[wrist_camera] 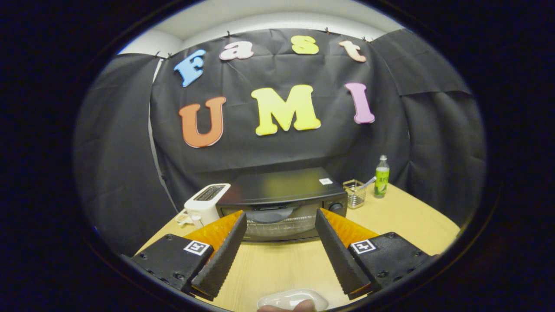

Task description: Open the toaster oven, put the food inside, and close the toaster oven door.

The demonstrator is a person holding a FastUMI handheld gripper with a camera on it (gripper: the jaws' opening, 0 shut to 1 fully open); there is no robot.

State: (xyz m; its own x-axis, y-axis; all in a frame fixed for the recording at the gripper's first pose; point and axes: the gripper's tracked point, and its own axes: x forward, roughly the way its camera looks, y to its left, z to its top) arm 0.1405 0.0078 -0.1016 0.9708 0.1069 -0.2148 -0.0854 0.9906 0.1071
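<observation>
I hold gripper (281,222) spread wide, pinching nothing, aimed at toaster oven (282,201) just ahead on table (403,221). Door (279,223) shut, handle between my 2 fingers. White dish (290,299) sits below fingers, contents unclear. Fits pre-opening or job finished.

The gripper (281,216) has two wedge-shaped fingers (221,255) with ribbed inner faces. Each is mounted on a black block fastened with dark screws. Each block carries a small white square tag printed with a black pattern, beside the finger's base.
</observation>
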